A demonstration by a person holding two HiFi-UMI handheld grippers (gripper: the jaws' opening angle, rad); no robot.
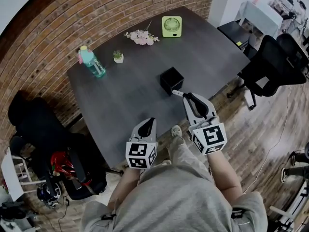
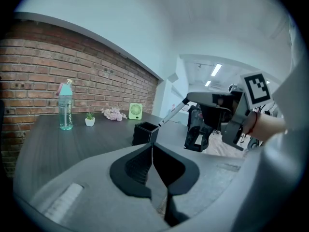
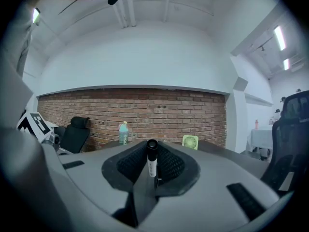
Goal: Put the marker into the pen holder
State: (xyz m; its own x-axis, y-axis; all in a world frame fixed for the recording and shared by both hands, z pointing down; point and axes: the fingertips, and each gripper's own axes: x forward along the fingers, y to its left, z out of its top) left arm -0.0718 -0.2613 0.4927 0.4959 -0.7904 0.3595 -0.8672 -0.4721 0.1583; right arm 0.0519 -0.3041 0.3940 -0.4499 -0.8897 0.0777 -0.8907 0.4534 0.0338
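Black pen holder (image 1: 171, 80); marker (image 3: 152, 161) outside, pinched in right fingers (image 3: 171, 164) near rim; left fingers (image 2: 135, 170) together.

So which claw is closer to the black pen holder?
Right. The right claw holds the marker just short of the pen holder, on its near side. The left claw hangs farther back over the table's near edge, shut and empty.
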